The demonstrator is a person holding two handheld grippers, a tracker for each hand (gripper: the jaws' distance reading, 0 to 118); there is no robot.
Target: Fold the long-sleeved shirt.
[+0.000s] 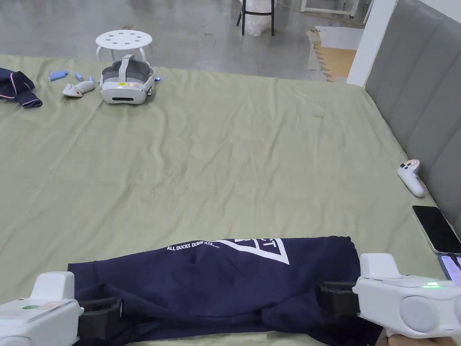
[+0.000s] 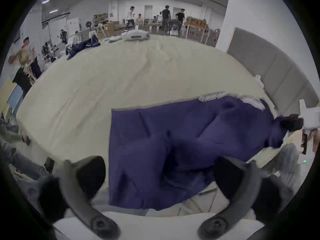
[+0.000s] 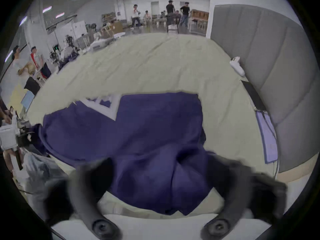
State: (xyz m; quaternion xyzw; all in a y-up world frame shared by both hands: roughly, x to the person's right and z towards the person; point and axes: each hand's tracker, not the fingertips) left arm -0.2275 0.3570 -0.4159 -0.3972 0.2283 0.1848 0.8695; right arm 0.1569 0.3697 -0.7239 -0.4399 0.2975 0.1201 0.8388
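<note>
Left gripper (image 1: 101, 317): seen at the near left corner of the bed in the head view, black jaws pointed right into the left end of the shirt. In the left gripper view (image 2: 160, 178) the two jaws stand wide apart with cloth lying between them; no pressing of either jaw on the cloth can be made out.

Right gripper (image 1: 331, 298): seen at the near right of the bed in the head view, jaws pointed left into the right end of the shirt, held by a hand (image 1: 405, 340) at the lower edge. In the right gripper view (image 3: 160, 179) the jaws are blurred and spread wide, with a bunched fold of cloth between them; a grip cannot be told.

Shirt (image 1: 216, 279): dark blue, laid as a long band along the near edge of the bed between the two grippers, white print at its far edge, the near edge rumpled.

Bed (image 1: 225, 157): covered by a wrinkled pale green sheet, a grey padded headboard (image 1: 423, 90) along its right side.

Right edge of the bed: a white controller (image 1: 410, 177), then a dark phone (image 1: 436, 228) nearer.

Far left corner of the bed: a white headset (image 1: 126, 83), a second controller (image 1: 77, 89), and a dark bundle of cloth (image 1: 17, 87).

Beyond the bed: a white stool (image 1: 124, 40) on the floor.
</note>
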